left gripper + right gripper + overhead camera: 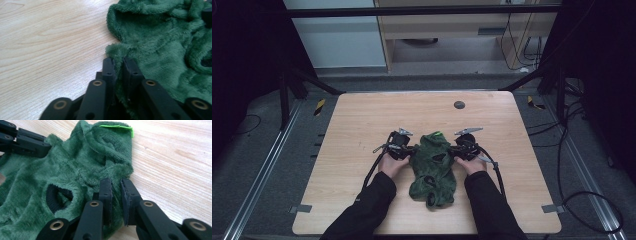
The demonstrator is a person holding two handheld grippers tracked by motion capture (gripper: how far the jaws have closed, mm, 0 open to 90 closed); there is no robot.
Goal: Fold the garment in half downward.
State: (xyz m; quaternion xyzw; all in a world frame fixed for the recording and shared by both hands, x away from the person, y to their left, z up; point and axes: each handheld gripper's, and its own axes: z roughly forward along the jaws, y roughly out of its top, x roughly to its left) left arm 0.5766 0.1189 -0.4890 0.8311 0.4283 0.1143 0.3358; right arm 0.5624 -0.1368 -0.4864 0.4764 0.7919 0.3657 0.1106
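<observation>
No readable writing anywhere that I can spot. The closest thing to a label is a bright lime green strip (117,127) sewn along the far edge of the green fleece garment (432,167), and it's blank as far as I can tell.

The garment lies crumpled near the middle of the wooden table (362,125), a bit toward the near edge, running far to near between the two hands. It's got black ribbed cuffs (53,200) around its openings.

Pose-wise: both forearms in dark sleeves (367,210) come in from the near edge, angled slightly inward. The left gripper (404,146) sits at the garment's left edge, the right gripper (462,146) at its right edge, both low on the table and pointing inward at each other.

In the left gripper view the jaws are pinched on a fold of the fleece, fabric squeezed between the pads. Same deal in the right gripper view: jaws clamped on the fleece edge just near the collar end.

There's a small dark round disc (459,104) on the far part of the table, well apart from everything.
</observation>
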